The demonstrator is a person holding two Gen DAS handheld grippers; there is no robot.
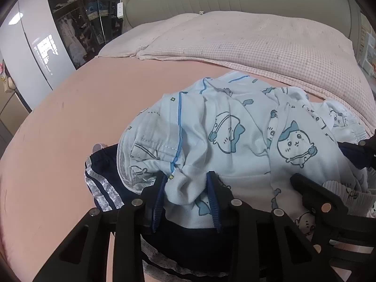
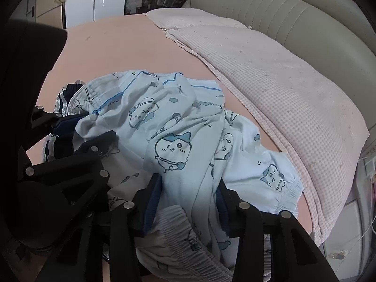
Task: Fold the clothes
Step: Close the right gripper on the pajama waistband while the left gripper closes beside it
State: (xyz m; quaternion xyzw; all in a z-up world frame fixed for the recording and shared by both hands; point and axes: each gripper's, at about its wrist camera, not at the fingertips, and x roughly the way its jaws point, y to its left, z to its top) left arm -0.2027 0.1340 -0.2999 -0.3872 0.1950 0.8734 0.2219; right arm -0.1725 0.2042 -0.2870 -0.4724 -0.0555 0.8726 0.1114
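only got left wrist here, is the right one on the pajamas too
Observer: Yes. A fold of the pajamas fills the gap between the fingers of the right gripper.
Operator: which part of them
Observer: Cloth next to a gathered elastic band, which bunches up just behind the fingertips.
Operator: anything off the right side of the bed
Observer: A white cabinet stands beside the bed.
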